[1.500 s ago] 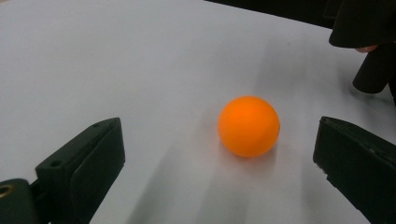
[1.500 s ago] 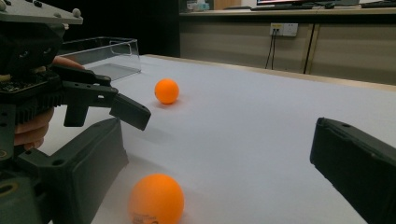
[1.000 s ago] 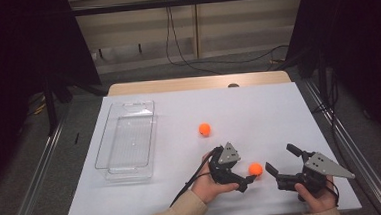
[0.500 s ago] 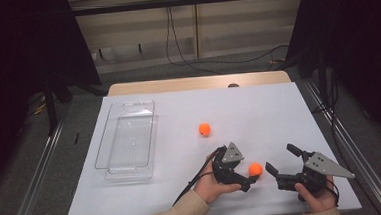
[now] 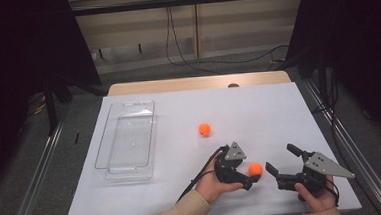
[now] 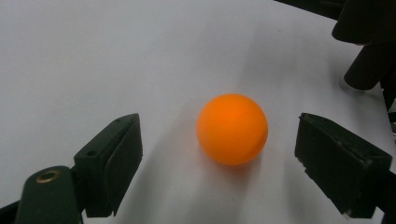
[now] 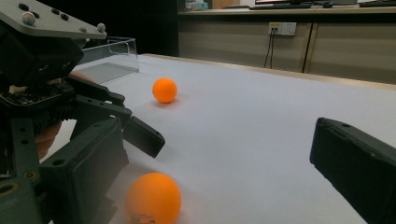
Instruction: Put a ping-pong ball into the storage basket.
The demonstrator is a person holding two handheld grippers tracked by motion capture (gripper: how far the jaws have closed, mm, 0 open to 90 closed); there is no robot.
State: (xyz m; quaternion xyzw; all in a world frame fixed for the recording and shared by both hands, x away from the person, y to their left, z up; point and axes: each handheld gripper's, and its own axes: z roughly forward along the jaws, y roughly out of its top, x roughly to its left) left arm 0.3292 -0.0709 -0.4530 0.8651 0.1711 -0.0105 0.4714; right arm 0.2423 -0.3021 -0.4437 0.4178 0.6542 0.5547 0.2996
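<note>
Near table's front edge we note left gripper, jaws just closing, astride near orange ball, untouched; right gripper gapes empty alongside.

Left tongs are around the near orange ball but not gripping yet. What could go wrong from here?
1. The near ball sits closer to one pad, with gaps on both sides; the left tongs, which have just been closing, may nudge it and it could roll off.
2. The right tongs stand open close beside it; a rolling ball may bump them.
</note>
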